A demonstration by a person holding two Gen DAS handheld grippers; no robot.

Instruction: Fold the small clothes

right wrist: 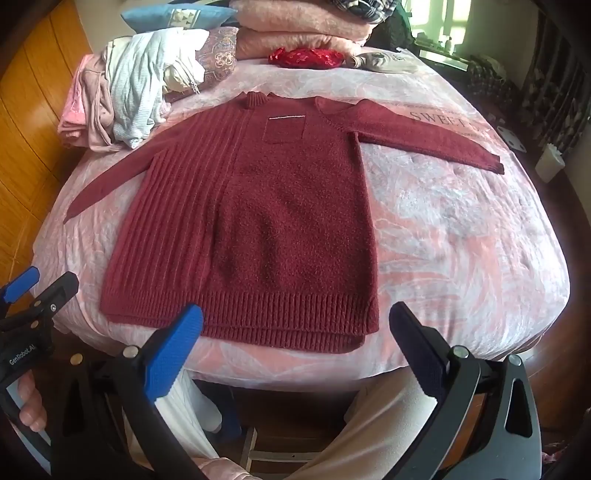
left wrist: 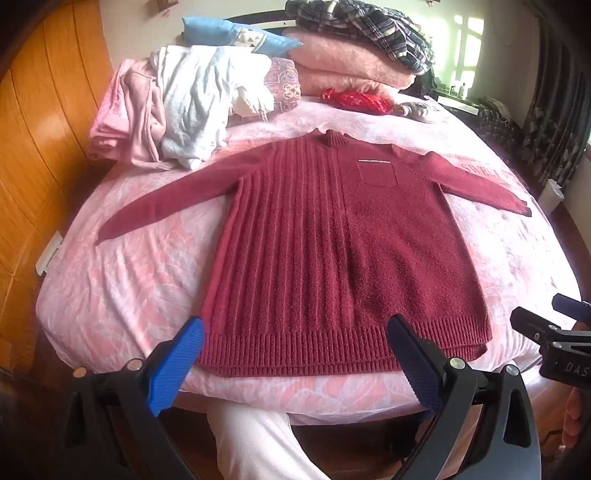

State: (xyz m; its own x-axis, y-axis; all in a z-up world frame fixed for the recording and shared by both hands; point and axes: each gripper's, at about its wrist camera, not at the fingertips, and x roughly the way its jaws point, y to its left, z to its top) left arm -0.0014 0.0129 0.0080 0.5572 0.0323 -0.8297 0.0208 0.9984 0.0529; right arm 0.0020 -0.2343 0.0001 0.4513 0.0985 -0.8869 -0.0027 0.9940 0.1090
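Observation:
A dark red knitted sweater [left wrist: 332,240] lies flat, front up, on the pink bed [left wrist: 129,280], both sleeves spread out, hem toward me. It also shows in the right wrist view [right wrist: 266,221]. My left gripper [left wrist: 295,336] is open and empty, hovering just before the hem's left part. My right gripper [right wrist: 295,325] is open and empty, hovering just before the hem's right part. The right gripper also shows at the right edge of the left wrist view [left wrist: 554,332], and the left gripper at the left edge of the right wrist view [right wrist: 33,295].
A heap of pink and white clothes [left wrist: 166,110] lies at the bed's far left. Folded pink blankets [left wrist: 351,62], a blue pillow [left wrist: 236,35] and a red shiny packet [left wrist: 354,99] lie at the far end. A wooden wall [left wrist: 33,147] stands left.

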